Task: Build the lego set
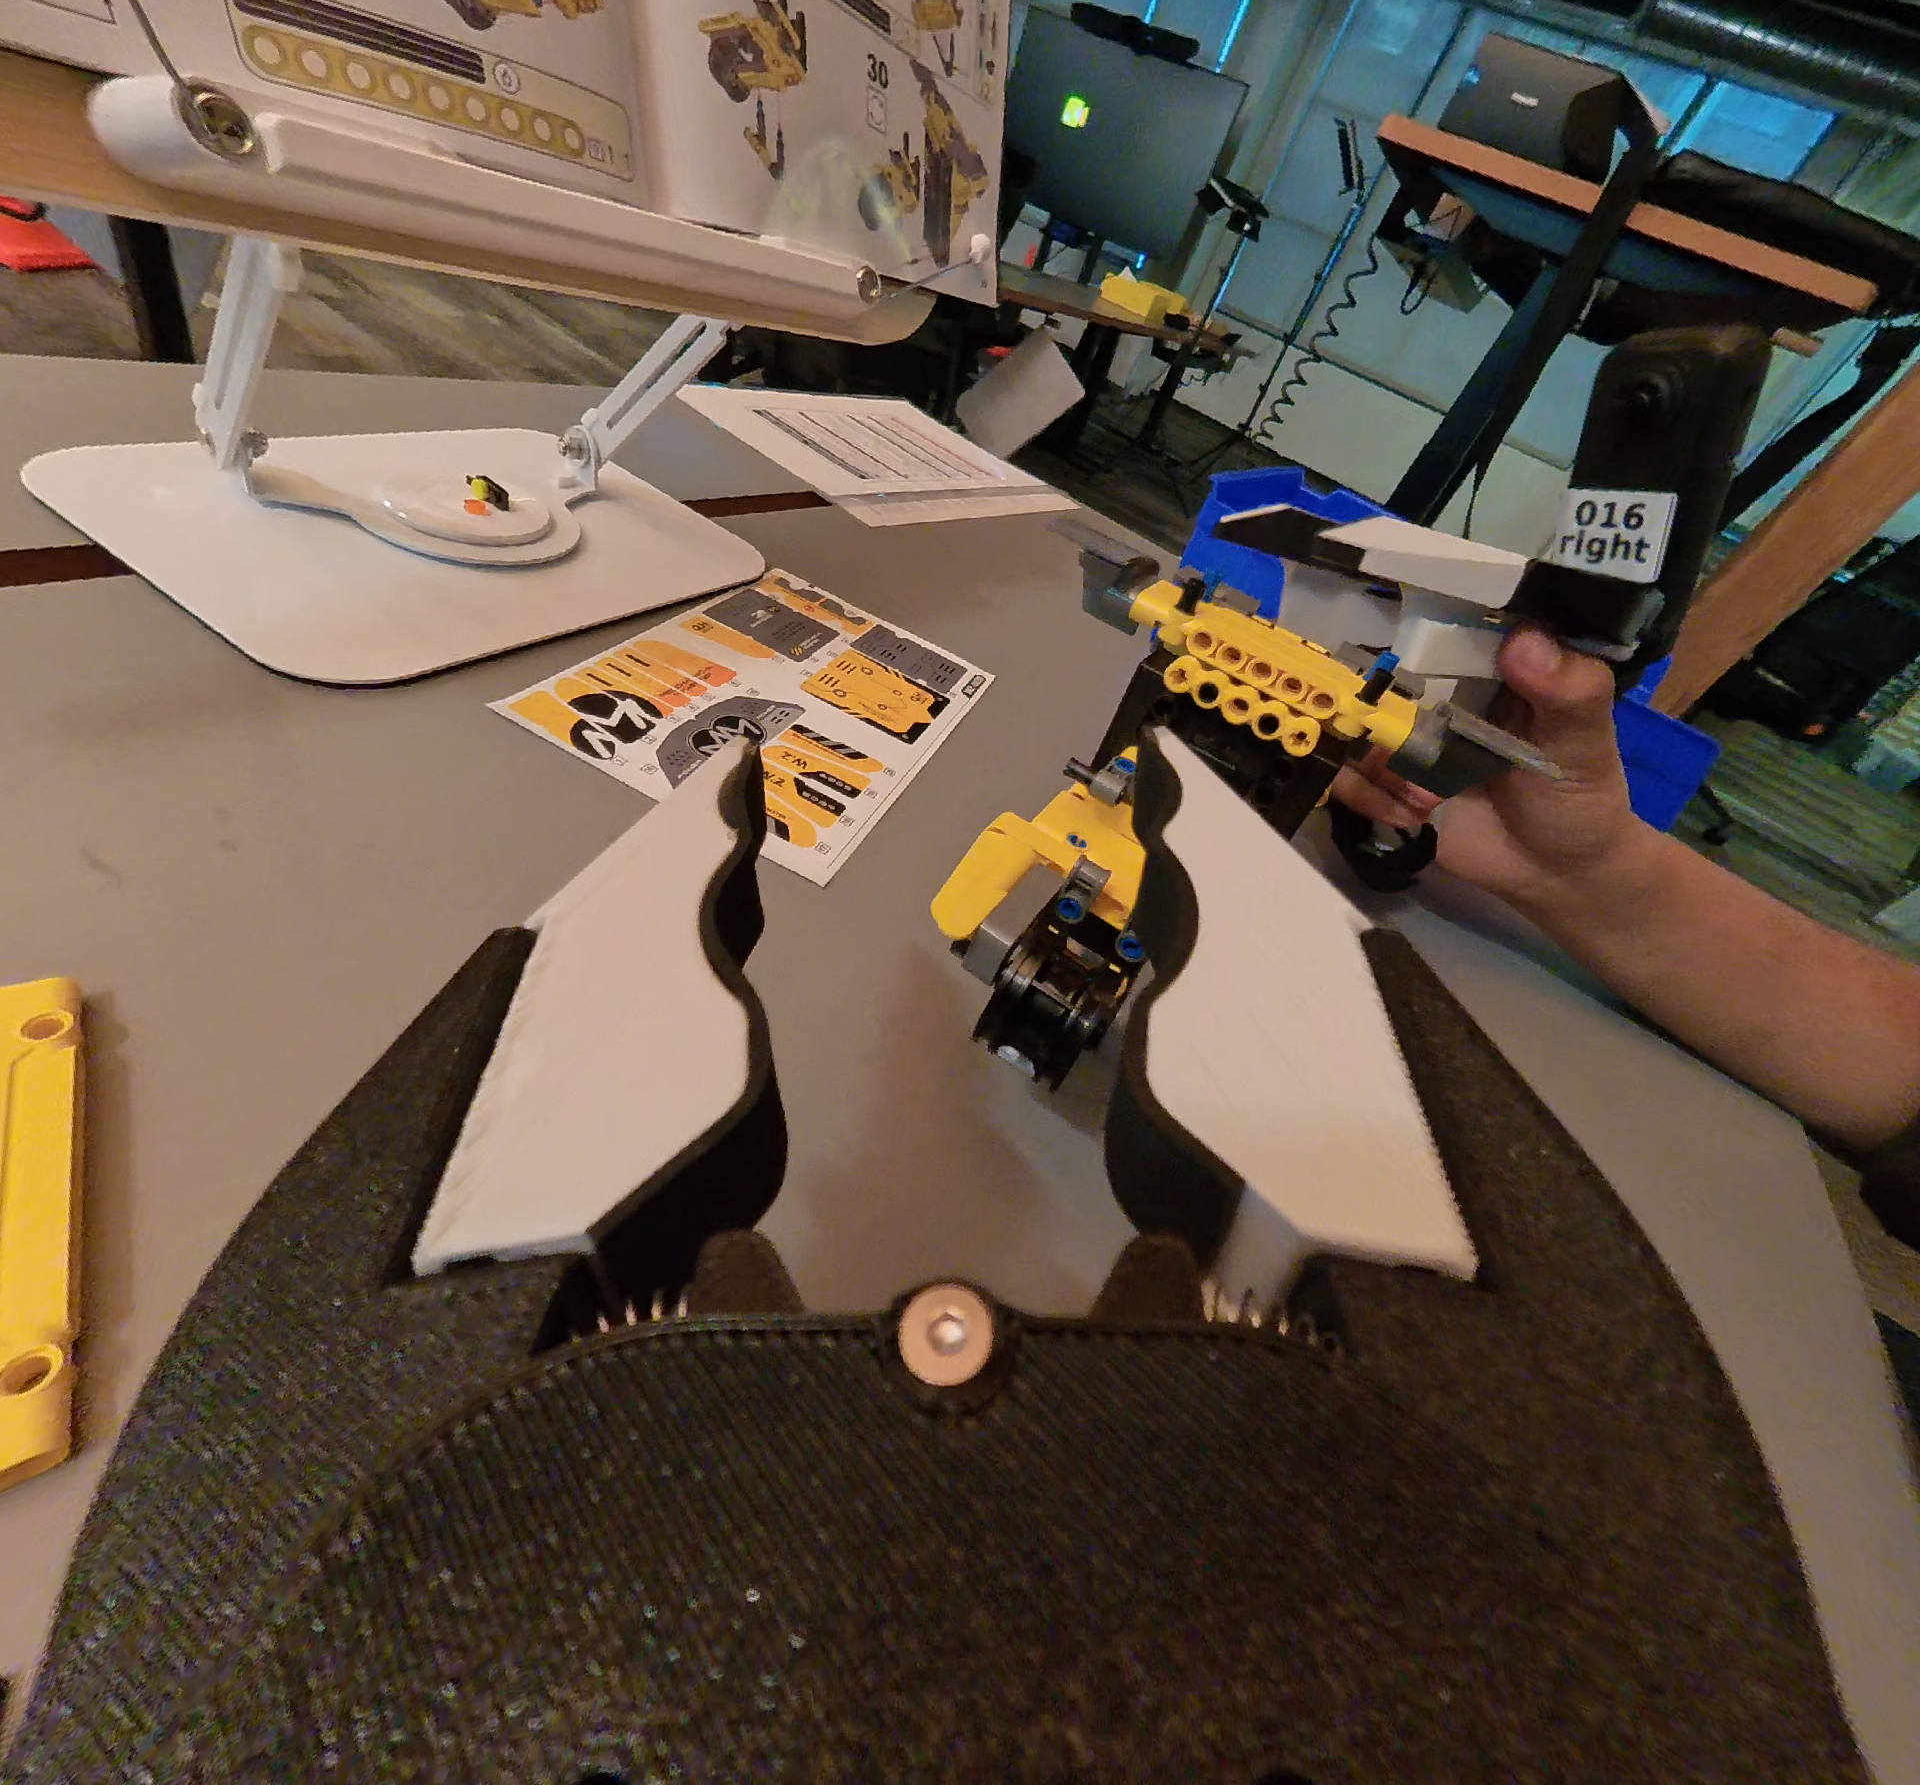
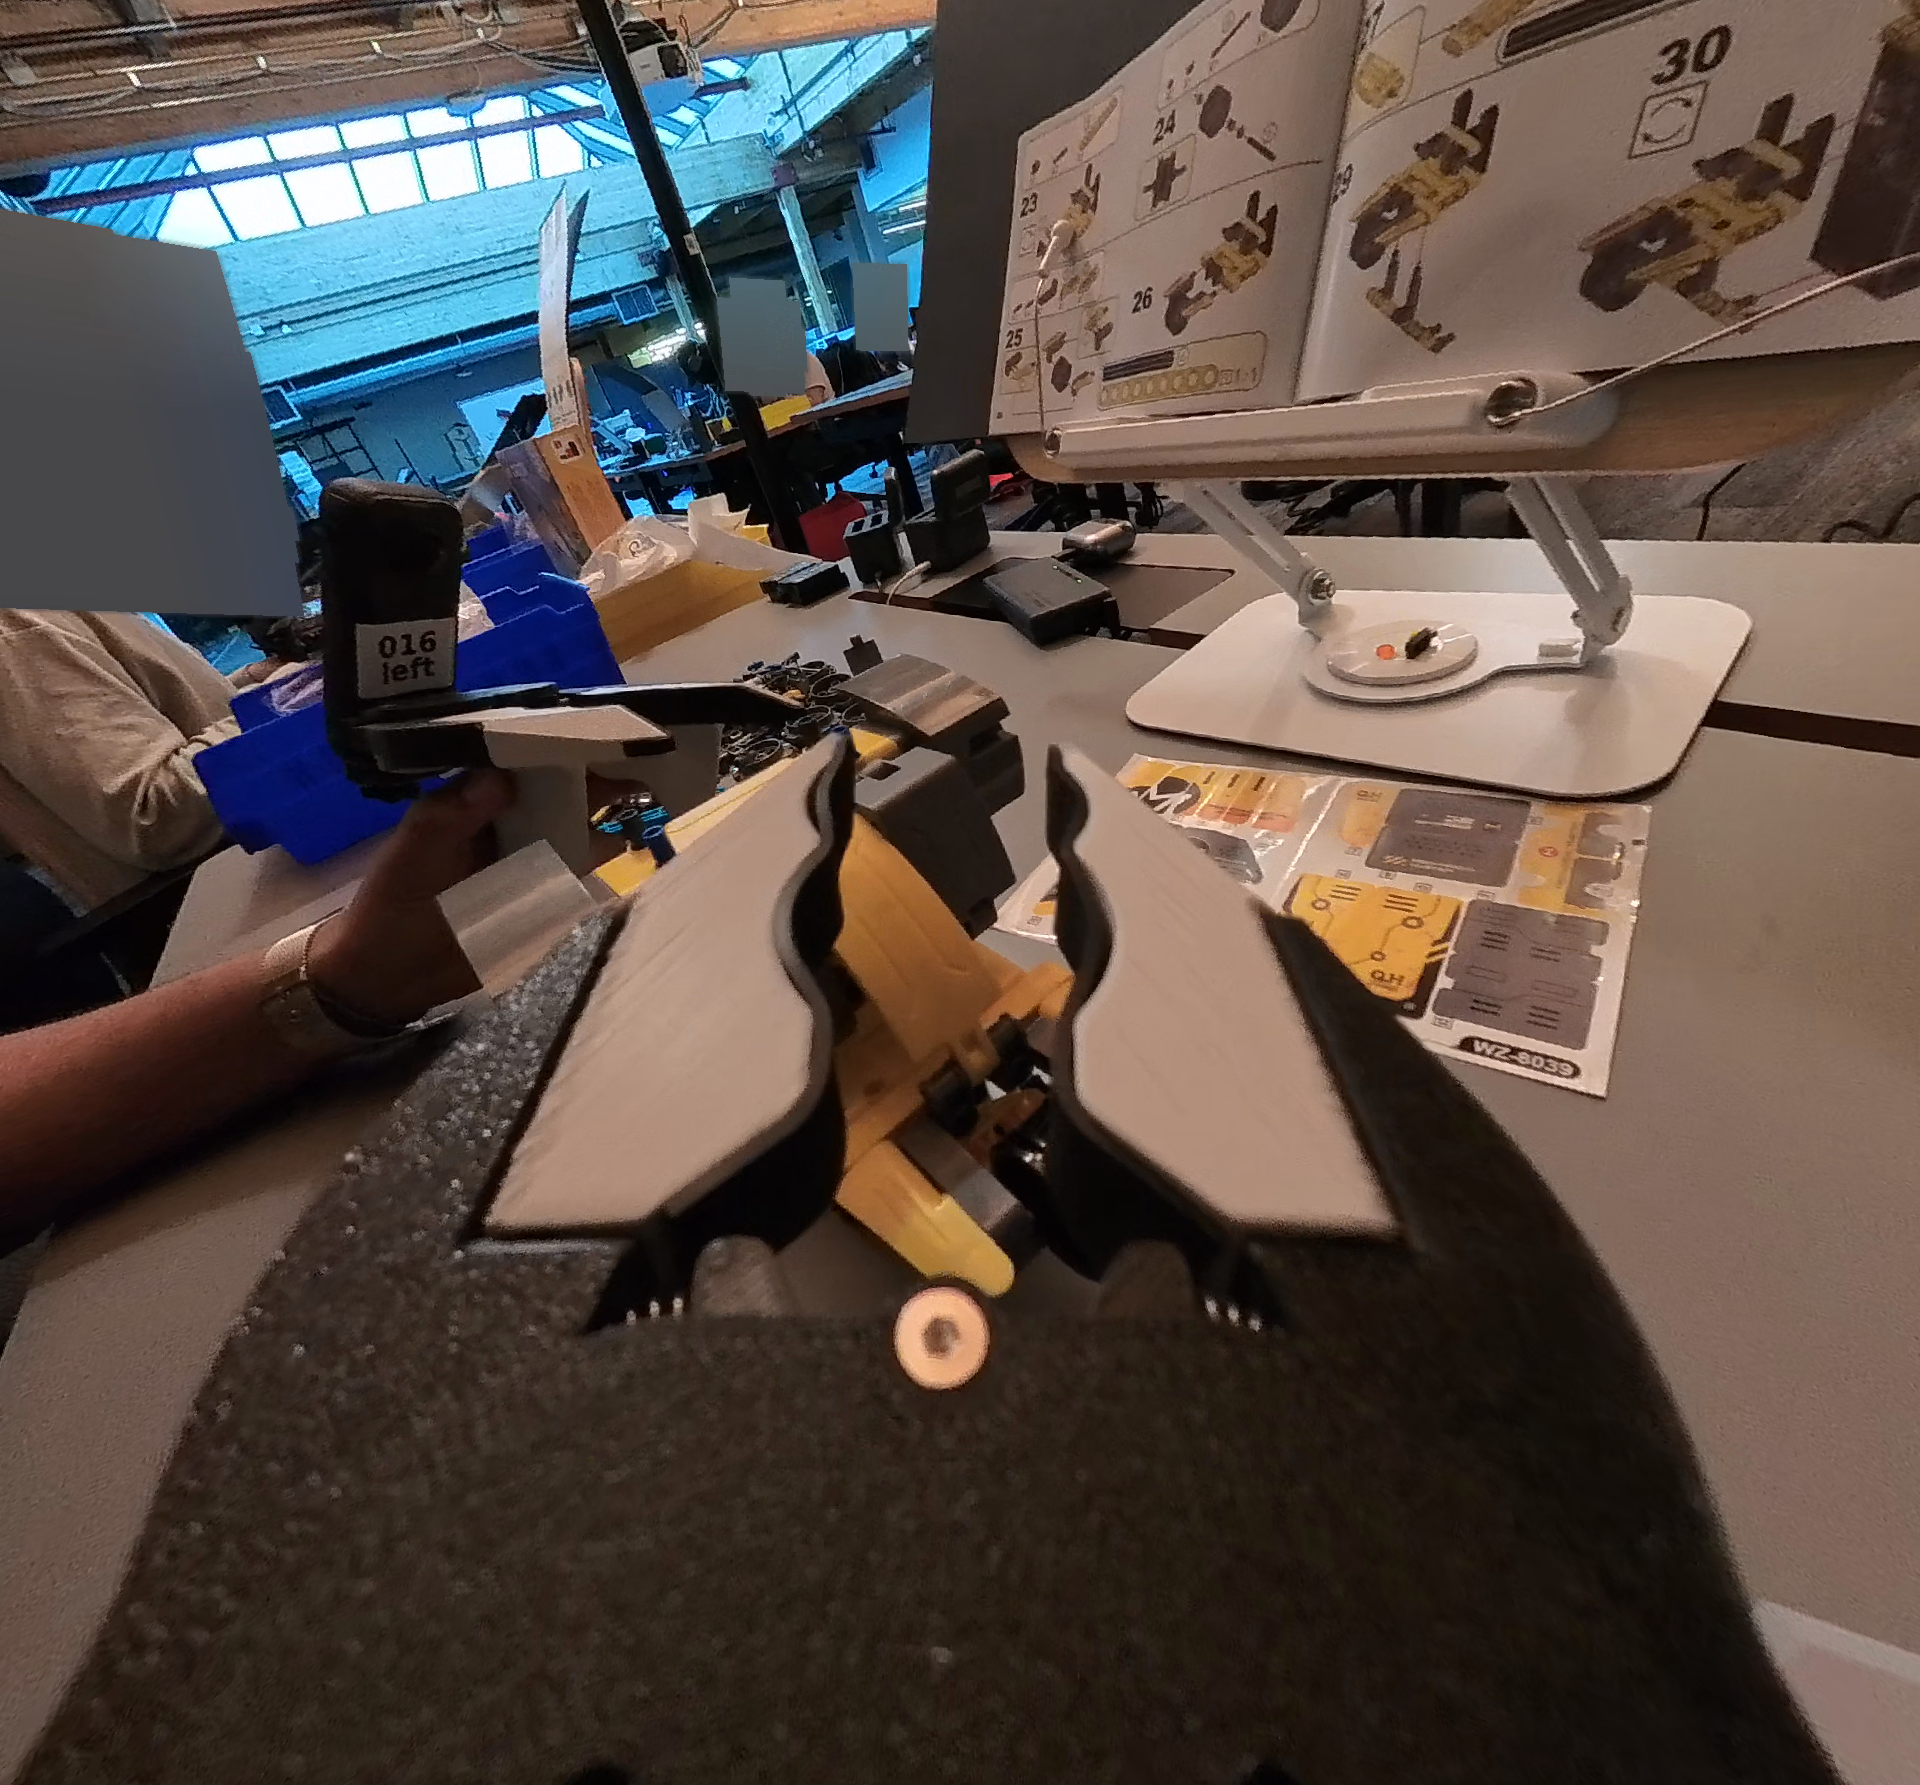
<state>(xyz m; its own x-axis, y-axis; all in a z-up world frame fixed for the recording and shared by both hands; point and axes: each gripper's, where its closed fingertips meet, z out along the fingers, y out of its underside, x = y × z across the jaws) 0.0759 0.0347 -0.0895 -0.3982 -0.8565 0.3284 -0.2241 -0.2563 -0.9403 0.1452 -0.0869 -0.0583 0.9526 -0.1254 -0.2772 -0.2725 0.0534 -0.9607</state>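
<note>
Yellow brick model [image 2: 914, 946] sits clamped in right gripper [image 2: 940, 769]; left gripper [image 1: 945, 748] jaws apart.

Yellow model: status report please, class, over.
Left gripper open, beside yellow model. Right gripper jaws around it, grip unclear. Sticker sheet lies beyond, apart.

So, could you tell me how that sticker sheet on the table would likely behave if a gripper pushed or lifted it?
The sticker sheet looks thin and flat, so it would probably slide on the smooth grey table rather than tip. Lifted by an edge, it would likely flop. Its glossy surface may slip between fingers.
</note>
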